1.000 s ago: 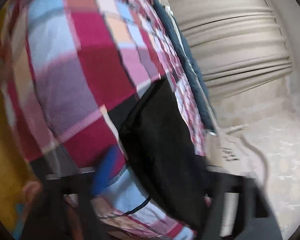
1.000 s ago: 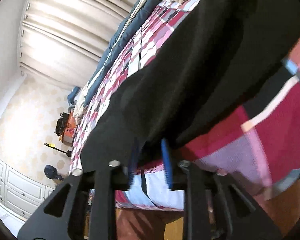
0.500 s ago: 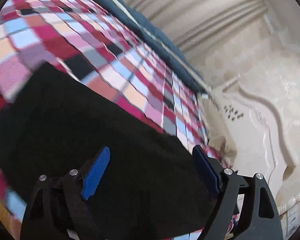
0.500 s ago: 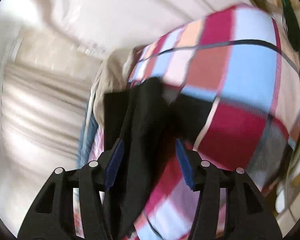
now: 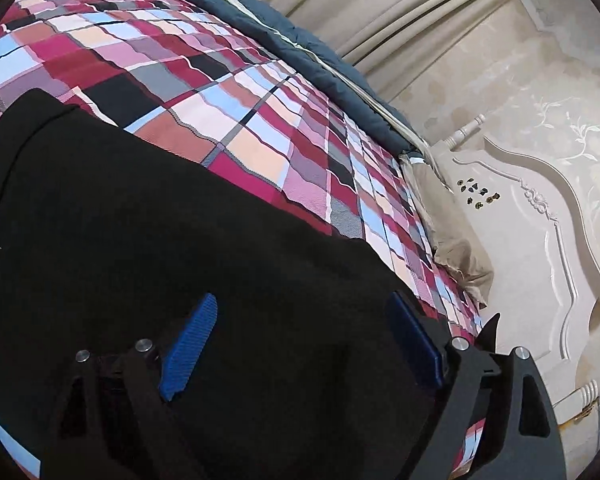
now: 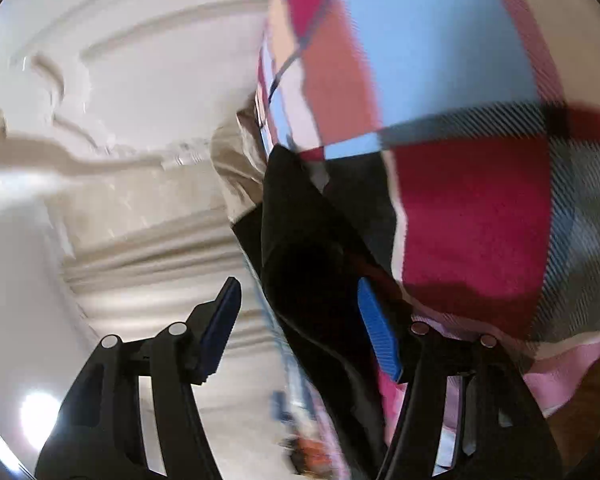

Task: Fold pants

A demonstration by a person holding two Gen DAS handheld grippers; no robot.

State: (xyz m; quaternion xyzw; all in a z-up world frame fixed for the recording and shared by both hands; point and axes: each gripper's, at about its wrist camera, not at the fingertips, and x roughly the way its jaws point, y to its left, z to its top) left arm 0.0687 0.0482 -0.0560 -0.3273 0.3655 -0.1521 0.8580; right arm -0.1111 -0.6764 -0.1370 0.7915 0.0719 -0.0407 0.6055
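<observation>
Black pants [image 5: 148,220] lie spread flat on the checked bedspread [image 5: 228,92], filling the lower left of the left wrist view. My left gripper [image 5: 304,322] hovers just over them, its jaws opening wide, blue pads [image 5: 190,340] clear of the cloth. In the blurred, rolled right wrist view a folded edge of the pants [image 6: 300,248] runs up between the fingers of my right gripper [image 6: 300,308]. Its jaws are opening; the right pad [image 6: 376,336] lies close to the cloth, the left pad stands apart from it.
A dark blue quilt [image 5: 300,52] runs along the bed's far side under beige curtains [image 5: 400,8]. A cream carved headboard [image 5: 540,240] and a tan pillow [image 5: 456,248] stand at the right. The bedspread [image 6: 460,120] fills the right half of the right wrist view.
Both grippers swung and rolled along the bed. The left opened wider over the flat pants. The right, nearly shut on the pants' edge a second ago, has spread its fingers.
</observation>
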